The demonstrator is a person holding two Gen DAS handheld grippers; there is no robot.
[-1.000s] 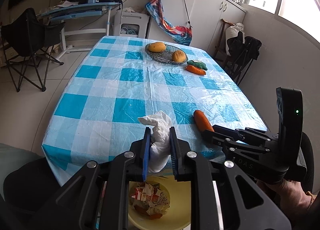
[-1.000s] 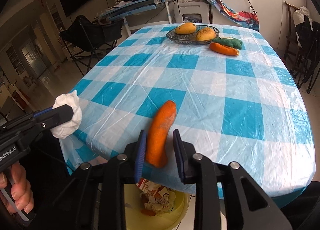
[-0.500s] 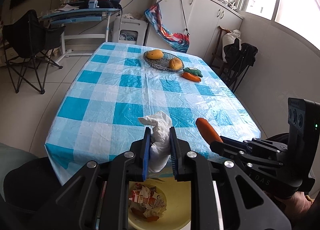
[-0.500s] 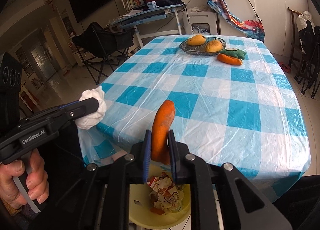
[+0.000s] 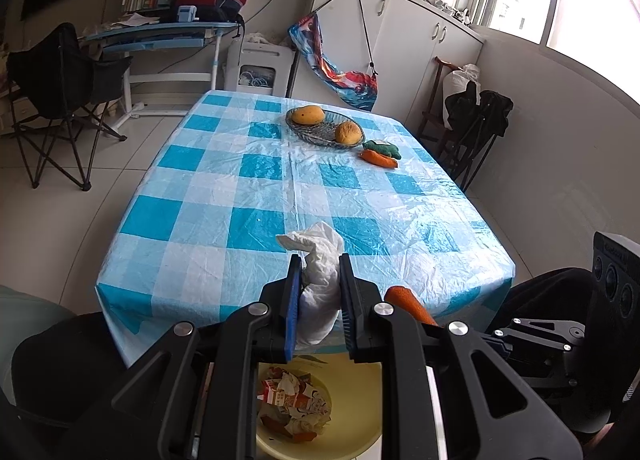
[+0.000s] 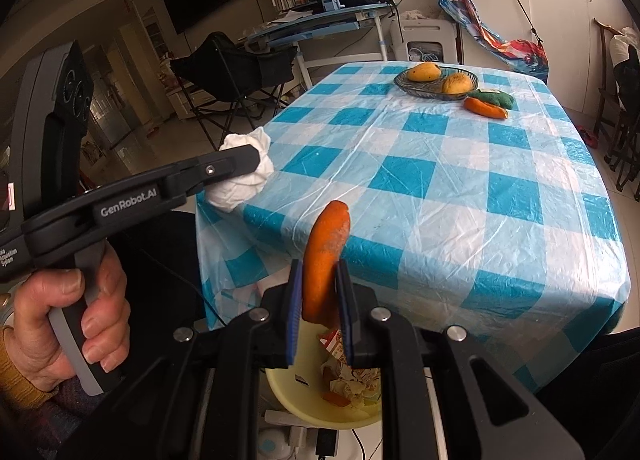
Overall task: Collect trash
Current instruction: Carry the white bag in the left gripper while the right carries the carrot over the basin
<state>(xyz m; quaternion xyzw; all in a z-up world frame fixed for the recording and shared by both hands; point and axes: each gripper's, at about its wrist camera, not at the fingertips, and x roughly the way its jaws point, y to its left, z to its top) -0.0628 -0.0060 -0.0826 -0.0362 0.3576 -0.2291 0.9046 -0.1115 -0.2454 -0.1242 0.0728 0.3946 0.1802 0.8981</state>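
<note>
Two hand-held grippers pinch trash: left (image 5: 320, 300) a tissue (image 5: 320, 280), right (image 6: 319, 300) a carrot (image 6: 326, 256).

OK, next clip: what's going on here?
A person is clearing trash off a checked table, holding a two-finger tool in each hand. The left tool is shut on a crumpled white tissue; the right tool is shut on an orange carrot piece. Both are held off the table's near edge, above a yellow bin that already holds scraps. Nothing has been dropped yet.
</note>
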